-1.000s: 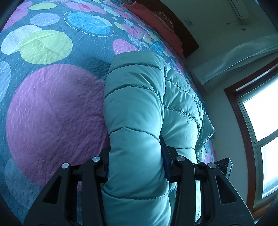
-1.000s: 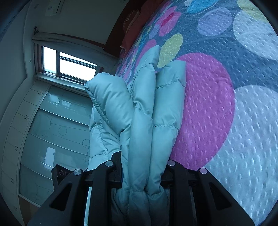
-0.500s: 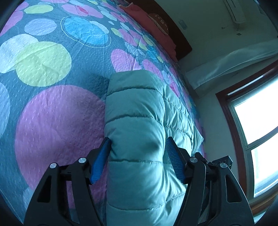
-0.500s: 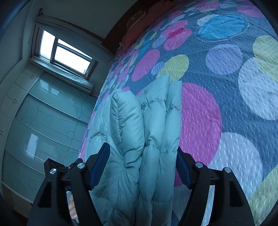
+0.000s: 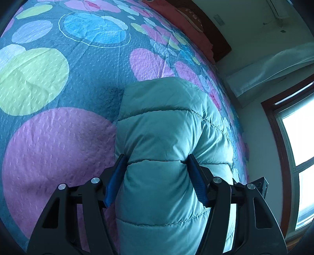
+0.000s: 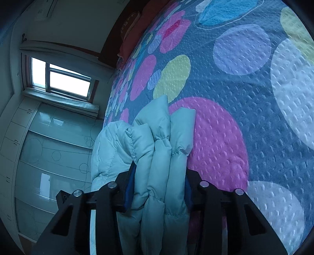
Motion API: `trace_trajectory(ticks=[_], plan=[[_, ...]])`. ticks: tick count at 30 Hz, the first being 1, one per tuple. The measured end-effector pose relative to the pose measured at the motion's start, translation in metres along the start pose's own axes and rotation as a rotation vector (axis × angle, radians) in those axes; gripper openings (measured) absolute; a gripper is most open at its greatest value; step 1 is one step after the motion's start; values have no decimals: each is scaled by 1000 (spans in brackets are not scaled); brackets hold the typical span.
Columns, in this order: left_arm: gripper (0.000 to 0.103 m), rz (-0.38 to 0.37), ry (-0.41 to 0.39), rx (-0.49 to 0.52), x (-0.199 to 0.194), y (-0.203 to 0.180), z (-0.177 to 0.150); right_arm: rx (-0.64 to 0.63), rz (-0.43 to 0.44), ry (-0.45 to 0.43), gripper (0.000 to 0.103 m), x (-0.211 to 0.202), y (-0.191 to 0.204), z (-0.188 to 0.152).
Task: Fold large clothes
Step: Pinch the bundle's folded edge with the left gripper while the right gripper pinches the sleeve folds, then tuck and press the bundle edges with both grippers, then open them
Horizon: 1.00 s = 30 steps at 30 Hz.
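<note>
A light teal quilted puffer jacket (image 5: 168,137) lies folded on a bed with a dotted bedspread (image 5: 58,147). My left gripper (image 5: 156,159) has its blue-padded jaws around a thick folded roll of the jacket, pressing both sides. In the right wrist view the jacket (image 6: 157,149) shows as several stacked folded layers, and my right gripper (image 6: 159,176) is shut on that bundle, squeezing it. Most of both grippers' pads are hidden by the fabric.
A red pillow (image 5: 188,17) and dark headboard (image 5: 219,41) stand at the bed's far end. A window (image 5: 298,157) and wall are to the right of the bed. A white glossy wardrobe (image 6: 49,157) and a window (image 6: 64,80) show in the right wrist view.
Both grippers opened around the jacket half a second ago and have closed in on it again. The right jaws are much narrower now; the views shifted slightly.
</note>
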<state>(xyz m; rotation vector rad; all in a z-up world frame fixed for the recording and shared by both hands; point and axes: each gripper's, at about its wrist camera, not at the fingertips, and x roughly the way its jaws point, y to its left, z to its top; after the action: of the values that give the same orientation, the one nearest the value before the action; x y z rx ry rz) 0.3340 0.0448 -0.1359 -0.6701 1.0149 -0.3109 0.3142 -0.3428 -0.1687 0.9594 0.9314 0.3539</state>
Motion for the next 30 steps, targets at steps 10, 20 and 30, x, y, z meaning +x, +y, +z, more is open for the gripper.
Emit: trace_trajectory(ticks=[10, 20, 30], plan=[[61, -8, -3, 20, -8, 1, -5, -5, -4, -2, 42, -13, 0, -4], [73, -90, 9, -24, -55, 7, -56, -46, 39, 36, 64, -64, 5, -63], [65, -91, 33, -44, -55, 12, -94, 25, 53, 58, 60, -68, -17, -105]])
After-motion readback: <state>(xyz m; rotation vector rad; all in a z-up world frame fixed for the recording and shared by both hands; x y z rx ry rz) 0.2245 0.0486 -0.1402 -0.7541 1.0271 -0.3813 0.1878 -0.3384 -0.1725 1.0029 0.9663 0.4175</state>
